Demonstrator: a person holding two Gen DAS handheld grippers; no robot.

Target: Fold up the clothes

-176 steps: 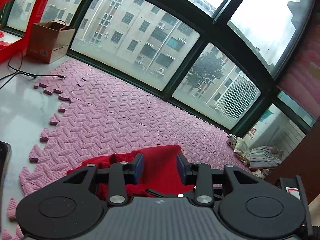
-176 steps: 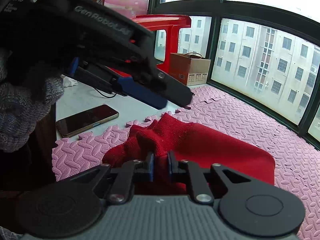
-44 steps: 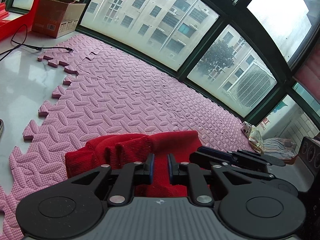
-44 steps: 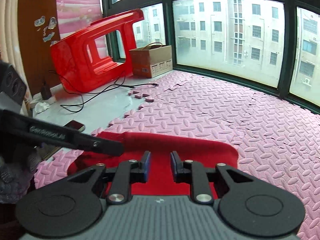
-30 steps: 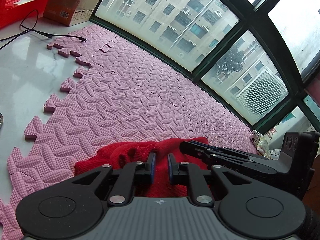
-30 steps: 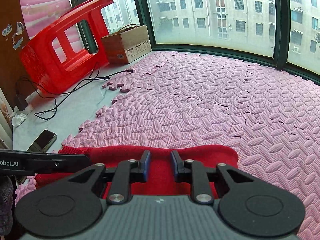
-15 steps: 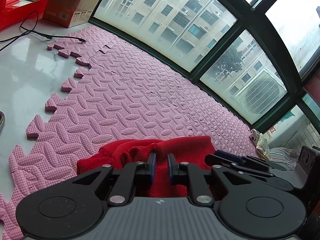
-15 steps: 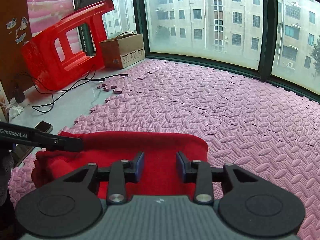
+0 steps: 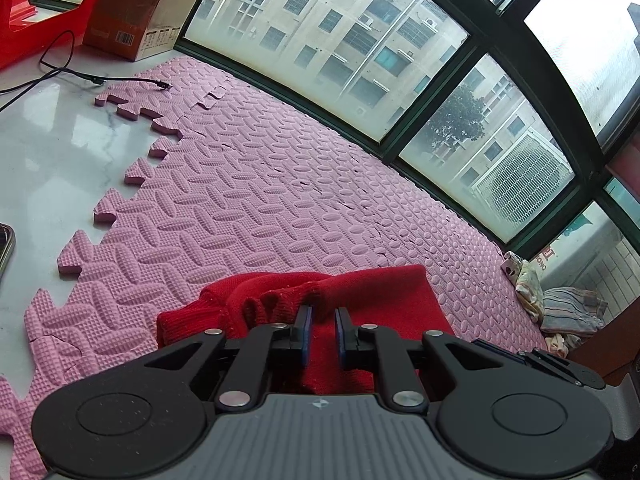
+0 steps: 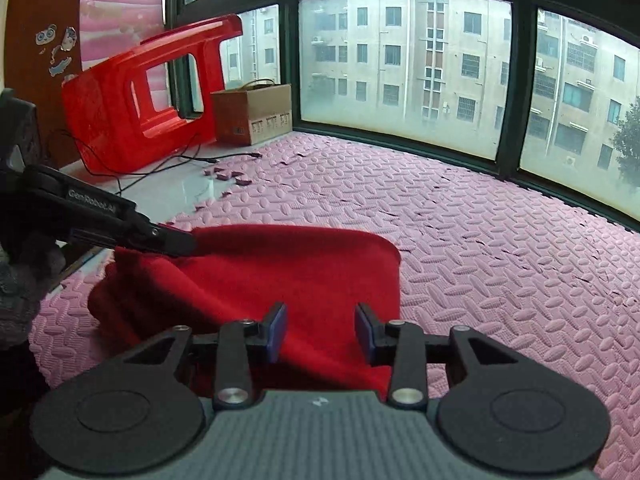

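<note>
here, in the left wrist view, your left gripper (image 9: 322,326) pinches a fold of the red sweater (image 9: 372,296) on the pink foam mat (image 9: 248,200). in the right wrist view, your right gripper (image 10: 321,334) hangs wide above the sweater.

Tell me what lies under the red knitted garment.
The red knitted garment lies on the pink embossed foam floor mat, which shows all around it. Whatever sits directly beneath the cloth is covered, so nothing else can be confirmed there.
</note>
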